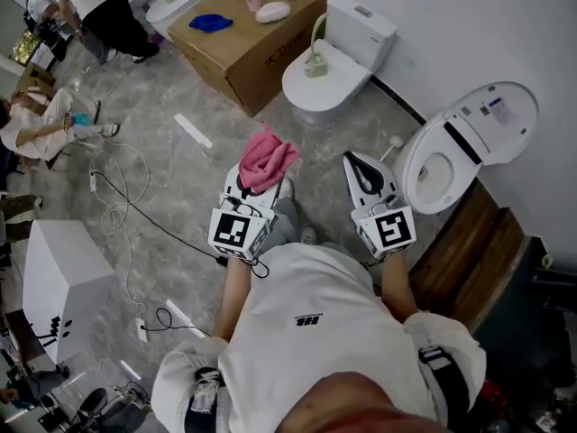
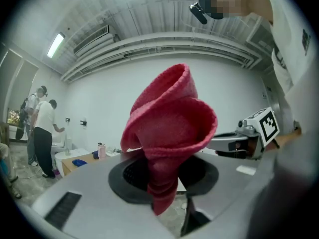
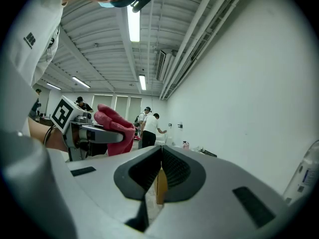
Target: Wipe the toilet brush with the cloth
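My left gripper (image 1: 257, 186) is shut on a bunched pink-red cloth (image 1: 268, 159), which stands up out of the jaws. In the left gripper view the cloth (image 2: 169, 133) fills the middle, pinched at the jaws of the left gripper (image 2: 162, 183). My right gripper (image 1: 352, 158) is beside it, shut, with nothing held; its pads (image 3: 169, 171) meet in the right gripper view. A cream brush-like item with a curved handle (image 1: 315, 59) stands on a closed toilet lid ahead. A small white stick with a round end (image 1: 392, 144) lies by the open toilet.
A closed white toilet (image 1: 338, 57) and an open toilet (image 1: 451, 152) stand along the wall. A cardboard box (image 1: 252, 34) carries small items. A wooden pallet (image 1: 469, 251) is at right. Cables (image 1: 126, 206) and a white box (image 1: 54, 278) lie at left, with people beyond.
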The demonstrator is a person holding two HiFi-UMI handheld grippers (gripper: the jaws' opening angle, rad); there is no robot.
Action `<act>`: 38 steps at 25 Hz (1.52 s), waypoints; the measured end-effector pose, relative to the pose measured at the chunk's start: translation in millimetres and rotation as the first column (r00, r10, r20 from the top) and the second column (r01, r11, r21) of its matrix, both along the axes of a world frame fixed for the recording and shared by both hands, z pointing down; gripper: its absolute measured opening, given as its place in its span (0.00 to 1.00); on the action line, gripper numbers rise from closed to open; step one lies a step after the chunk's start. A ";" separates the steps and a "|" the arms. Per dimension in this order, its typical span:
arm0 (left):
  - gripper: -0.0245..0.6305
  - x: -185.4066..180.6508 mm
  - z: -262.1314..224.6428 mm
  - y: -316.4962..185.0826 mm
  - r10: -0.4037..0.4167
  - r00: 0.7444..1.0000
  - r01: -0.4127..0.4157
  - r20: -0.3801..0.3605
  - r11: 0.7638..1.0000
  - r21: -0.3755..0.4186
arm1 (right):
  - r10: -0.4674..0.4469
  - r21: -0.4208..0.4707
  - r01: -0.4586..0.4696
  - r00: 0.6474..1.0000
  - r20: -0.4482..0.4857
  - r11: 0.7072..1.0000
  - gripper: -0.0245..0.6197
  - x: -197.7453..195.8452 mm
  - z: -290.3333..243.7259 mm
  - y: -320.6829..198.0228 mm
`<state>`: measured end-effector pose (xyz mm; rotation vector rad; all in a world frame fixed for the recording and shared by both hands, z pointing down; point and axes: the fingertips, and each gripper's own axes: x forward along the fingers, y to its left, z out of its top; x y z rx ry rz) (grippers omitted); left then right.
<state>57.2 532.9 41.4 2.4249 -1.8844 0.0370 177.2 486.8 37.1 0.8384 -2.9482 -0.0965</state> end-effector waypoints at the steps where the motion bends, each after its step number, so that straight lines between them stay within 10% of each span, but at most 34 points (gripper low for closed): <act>1: 0.25 -2.0 0.5 -6.0 0.002 1.000 -0.002 -0.005 1.000 -0.002 | 0.002 -0.002 -0.002 1.000 -0.002 1.000 0.03 -2.2 1.2 -5.7; 38: 0.25 -161.3 43.6 -289.6 0.186 0.982 -0.189 -0.043 0.979 -0.078 | 0.178 -0.078 -0.186 0.979 -0.099 0.980 0.03 -162.1 43.5 -263.0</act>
